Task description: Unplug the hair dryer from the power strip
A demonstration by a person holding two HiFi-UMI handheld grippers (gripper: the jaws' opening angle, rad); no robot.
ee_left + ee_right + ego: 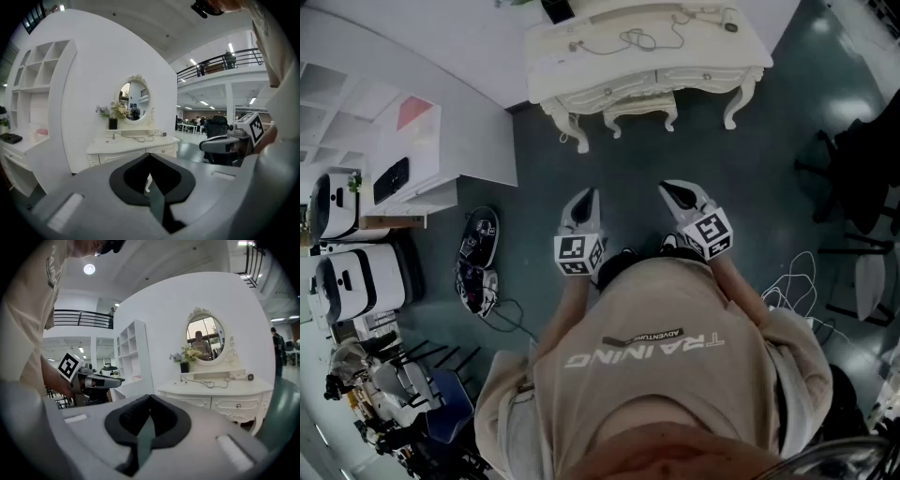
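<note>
A white dressing table (703, 58) stands against the wall a few steps ahead of me. On its top lies the hair dryer (729, 25) at the right end, with its dark cord (637, 39) looping left across the top. The same hair dryer (241, 377) and cord (211, 382) show in the right gripper view. I cannot make out the power strip. My left gripper (586, 202) and right gripper (680, 194) are held side by side at chest height, well short of the table. Both point at it, jaws shut with nothing between them.
A white shelf unit (412, 141) stands at the left, with black devices (478, 258) and white machines (356, 272) on the floor beside it. Dark chairs (862, 178) and loose white cables (797, 281) are at the right. An oval mirror (205, 341) hangs above the table.
</note>
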